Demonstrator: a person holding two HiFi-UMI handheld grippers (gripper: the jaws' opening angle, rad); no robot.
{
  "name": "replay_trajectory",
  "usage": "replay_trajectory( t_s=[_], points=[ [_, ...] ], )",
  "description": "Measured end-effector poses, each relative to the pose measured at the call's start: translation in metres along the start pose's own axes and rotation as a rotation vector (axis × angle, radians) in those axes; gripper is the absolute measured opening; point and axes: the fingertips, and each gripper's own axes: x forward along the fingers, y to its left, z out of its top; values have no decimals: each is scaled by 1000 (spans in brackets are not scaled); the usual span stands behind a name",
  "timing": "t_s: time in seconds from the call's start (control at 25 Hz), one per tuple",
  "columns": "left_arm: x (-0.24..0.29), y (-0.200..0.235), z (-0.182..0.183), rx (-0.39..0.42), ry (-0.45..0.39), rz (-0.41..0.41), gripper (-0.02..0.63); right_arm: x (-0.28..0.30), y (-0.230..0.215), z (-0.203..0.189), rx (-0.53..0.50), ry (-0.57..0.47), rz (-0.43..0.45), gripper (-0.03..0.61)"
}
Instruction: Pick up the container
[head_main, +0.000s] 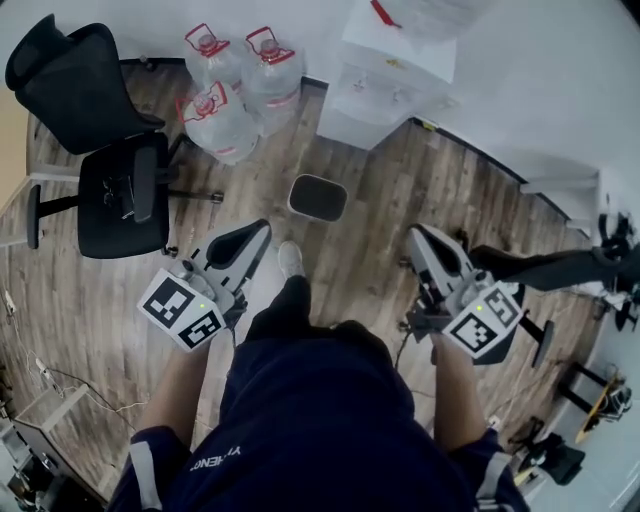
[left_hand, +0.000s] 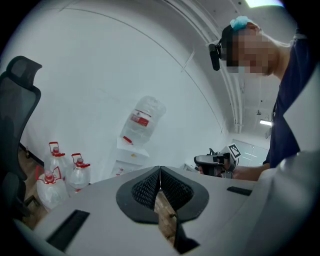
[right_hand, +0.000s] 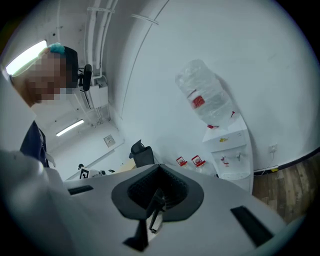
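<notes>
A small dark container (head_main: 317, 197) with a pale rim stands on the wooden floor, just ahead of the person's shoe (head_main: 290, 259). My left gripper (head_main: 262, 228) hangs to its lower left and my right gripper (head_main: 415, 236) to its lower right, both apart from it. Each points forward with its jaws shut and nothing between them. In the left gripper view the left gripper (left_hand: 160, 171) shows its black pads pressed together. In the right gripper view the right gripper (right_hand: 159, 175) is likewise closed. The container is in neither gripper view.
Three large water jugs (head_main: 238, 88) with red caps stand by the far wall beside a white water dispenser (head_main: 392, 78) carrying an upturned bottle (right_hand: 205, 97). A black office chair (head_main: 110, 165) is at the left. A black stand (head_main: 560, 268) reaches in at the right.
</notes>
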Motion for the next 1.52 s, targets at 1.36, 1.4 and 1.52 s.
replay_trajectory(
  t_s=[1.36, 1.4, 1.52],
  points=[
    [159, 264, -300, -235, 394, 250, 54, 221, -312, -248, -137, 631, -88, 15],
    [165, 271, -320, -244, 406, 257, 63, 227, -324, -266, -140, 654, -87, 15],
    [177, 295, -383, -274, 462, 290, 97, 244, -362, -322, -169, 731, -88, 17]
  ],
)
